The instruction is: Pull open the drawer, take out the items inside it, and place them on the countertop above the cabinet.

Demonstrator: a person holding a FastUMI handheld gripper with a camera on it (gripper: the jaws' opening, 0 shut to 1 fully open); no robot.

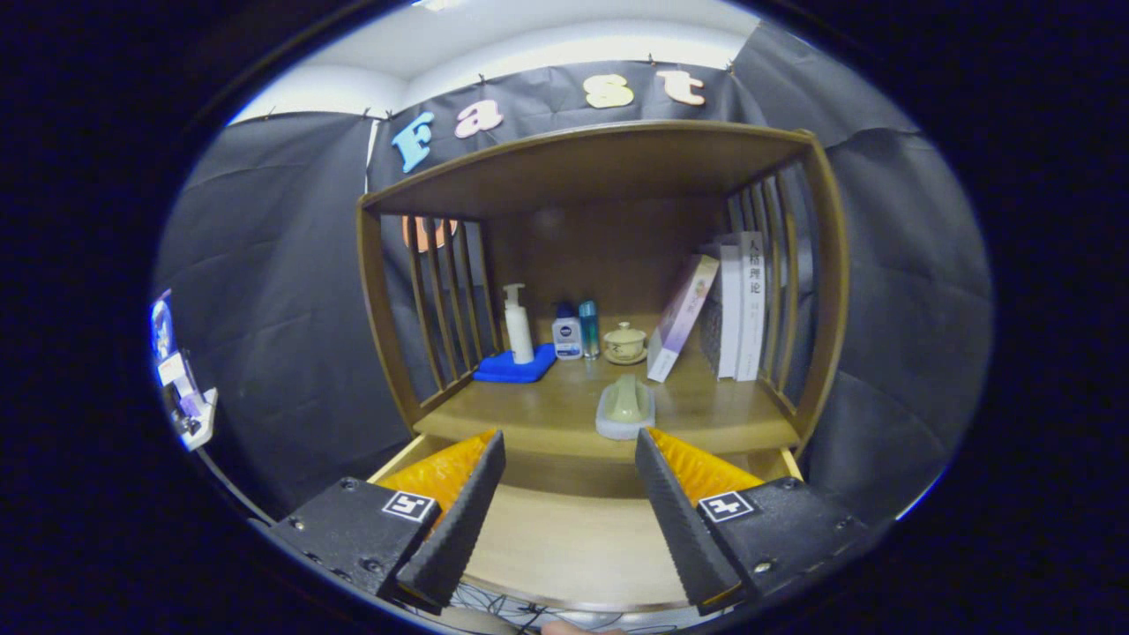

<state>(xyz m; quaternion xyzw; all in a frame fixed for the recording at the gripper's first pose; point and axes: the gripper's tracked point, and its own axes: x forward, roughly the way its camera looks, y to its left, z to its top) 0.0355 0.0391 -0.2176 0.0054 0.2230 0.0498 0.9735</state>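
the gripper hangs with its jaws spread wide and empty over the pulled-out drawer at the bottom of the frame, while the brush sits just ahead on the countertop, centre frame, long axis pointing away.

We are looking into a booth draped in black cloth; the cloth is hanging in loose folds on both sides and is running behind a wooden shelf unit; above the cloth a pale wall is meeting a white ceiling, where soft light is falling; the unit is standing against the back drape, its curved top board is arching overhead, and vertical wooden slats are closing its left and right sides; its back panel is lying in shadow.
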